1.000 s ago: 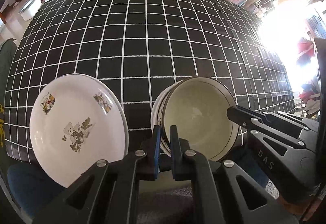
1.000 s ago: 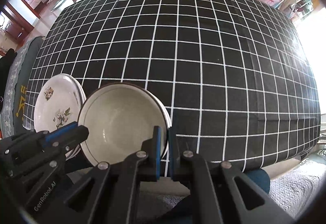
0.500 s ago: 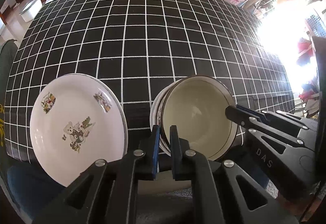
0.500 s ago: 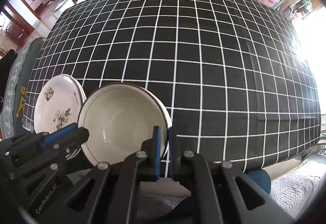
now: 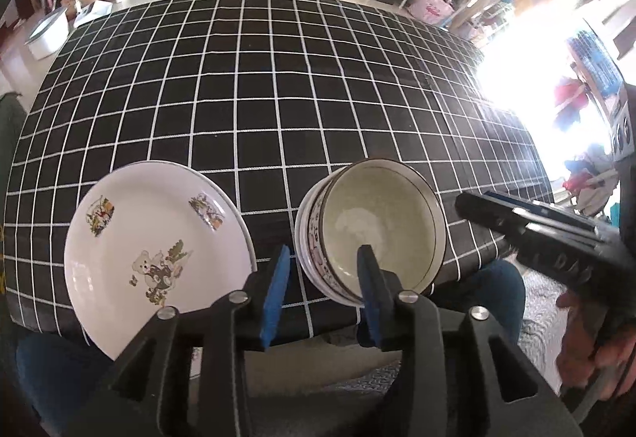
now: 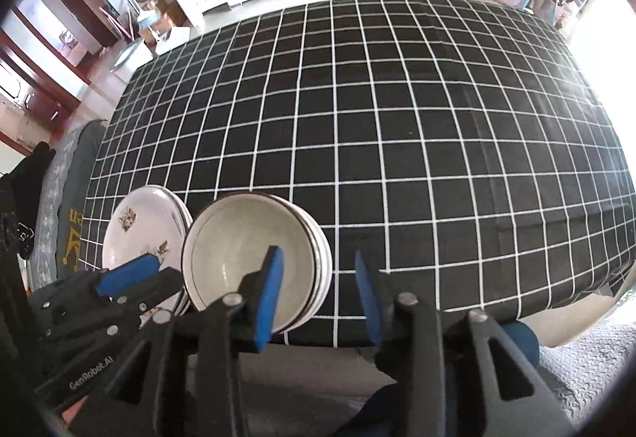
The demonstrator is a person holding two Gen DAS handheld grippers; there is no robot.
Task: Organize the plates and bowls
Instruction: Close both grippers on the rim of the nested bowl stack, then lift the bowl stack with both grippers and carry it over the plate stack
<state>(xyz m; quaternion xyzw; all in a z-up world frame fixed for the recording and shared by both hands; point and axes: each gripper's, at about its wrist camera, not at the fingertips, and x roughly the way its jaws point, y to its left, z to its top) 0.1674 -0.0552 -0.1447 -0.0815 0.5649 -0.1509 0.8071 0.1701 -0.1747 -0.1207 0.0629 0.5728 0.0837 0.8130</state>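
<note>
Checked tablecloth (image 5: 278, 87), plates (image 5: 159, 258) beside stacked bowls (image 5: 377, 222)

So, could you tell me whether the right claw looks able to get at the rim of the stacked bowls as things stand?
Probably yes. The right claw is opening with nothing between its fingers, and the near rim of the stacked bowls sits just ahead; the left claw hangs on the plate side.

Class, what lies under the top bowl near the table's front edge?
Under the top bowl more bowls are nested; only their rims and patterned sides show. Their insides and exact number are covered.
</note>
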